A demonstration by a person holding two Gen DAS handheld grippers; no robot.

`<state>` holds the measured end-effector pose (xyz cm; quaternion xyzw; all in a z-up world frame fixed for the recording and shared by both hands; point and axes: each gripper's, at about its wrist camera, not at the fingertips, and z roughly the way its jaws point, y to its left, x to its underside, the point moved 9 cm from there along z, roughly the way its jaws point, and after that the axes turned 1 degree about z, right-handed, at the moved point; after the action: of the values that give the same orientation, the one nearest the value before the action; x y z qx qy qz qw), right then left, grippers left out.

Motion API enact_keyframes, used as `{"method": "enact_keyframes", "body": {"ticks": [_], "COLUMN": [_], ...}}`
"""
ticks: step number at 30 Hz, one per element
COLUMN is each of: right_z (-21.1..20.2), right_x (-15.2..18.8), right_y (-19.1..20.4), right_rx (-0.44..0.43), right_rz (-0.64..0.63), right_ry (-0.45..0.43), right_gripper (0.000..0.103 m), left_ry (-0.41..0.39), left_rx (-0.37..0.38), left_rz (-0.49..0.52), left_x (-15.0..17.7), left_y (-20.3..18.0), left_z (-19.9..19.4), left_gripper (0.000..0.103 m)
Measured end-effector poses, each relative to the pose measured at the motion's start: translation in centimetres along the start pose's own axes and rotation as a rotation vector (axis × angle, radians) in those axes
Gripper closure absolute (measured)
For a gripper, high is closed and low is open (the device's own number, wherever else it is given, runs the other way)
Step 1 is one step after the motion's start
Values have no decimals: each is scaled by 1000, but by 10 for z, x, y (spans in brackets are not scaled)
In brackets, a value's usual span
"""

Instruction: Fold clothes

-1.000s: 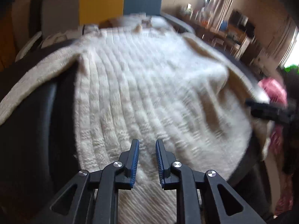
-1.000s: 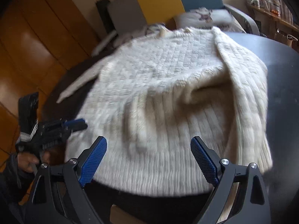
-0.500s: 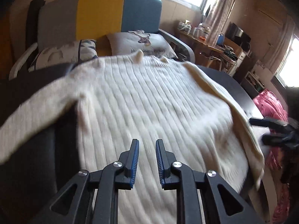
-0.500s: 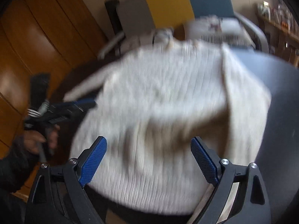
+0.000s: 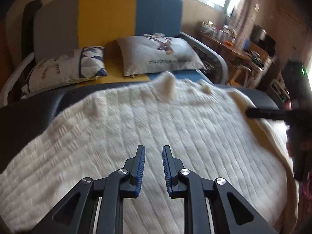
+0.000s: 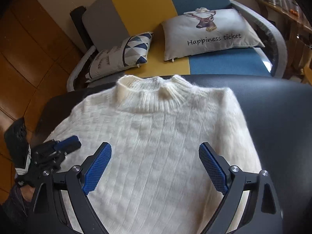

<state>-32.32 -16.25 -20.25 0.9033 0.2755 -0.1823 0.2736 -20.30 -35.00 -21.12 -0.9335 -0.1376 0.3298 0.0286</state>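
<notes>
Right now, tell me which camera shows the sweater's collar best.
The right wrist view. The white knit sweater's ribbed collar is sharp and seen from above, its whole rim open toward the sofa. The left wrist view sees the collar from low along the fabric, blurred, only two raised bumps.

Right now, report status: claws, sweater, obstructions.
Left claw narrowly open, right claw wide open, both empty. White sweater flat on dark table, unfolded. Nothing on it.
</notes>
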Motion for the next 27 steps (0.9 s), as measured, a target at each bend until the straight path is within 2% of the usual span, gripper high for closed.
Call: {"method": "enact_keyframes", "body": {"ticks": [1, 3, 6, 9, 11, 15, 17, 22, 25, 27], "right_z": [6, 20, 18, 13, 12, 8, 4, -3, 16, 31], "right_x": [-1, 5, 19, 35, 43, 51, 45, 1, -10, -11], "right_y": [-5, -24, -35, -36, -35, -27, -23, 18, 30, 34], "right_rx": [23, 113, 160, 203, 229, 269, 257, 156, 82, 11], "right_rz": [-15, -27, -109, -176, -202, -259, -250, -276, -274, -263], "right_ry": [11, 70, 77, 83, 96, 173, 180, 54, 74, 101], "right_gripper": [9, 9, 13, 13, 13, 13, 13, 13, 13, 13], "left_ry": [9, 76, 47, 27, 39, 12, -12, -57, -49, -16], "left_rx": [-16, -59, -26, -39, -25, 11, 30, 69, 77, 29], "left_rz": [-3, -14, -8, 55, 40, 45, 55, 63, 54, 56], "left_x": [-2, 5, 9, 17, 18, 5, -5, -34, -51, -51], "left_y": [6, 19, 21, 17, 17, 6, -2, -22, -33, -30], "left_z": [6, 23, 21, 19, 17, 11, 8, 10, 27, 42], "left_gripper": [85, 85, 85, 85, 85, 85, 85, 85, 85, 85]}}
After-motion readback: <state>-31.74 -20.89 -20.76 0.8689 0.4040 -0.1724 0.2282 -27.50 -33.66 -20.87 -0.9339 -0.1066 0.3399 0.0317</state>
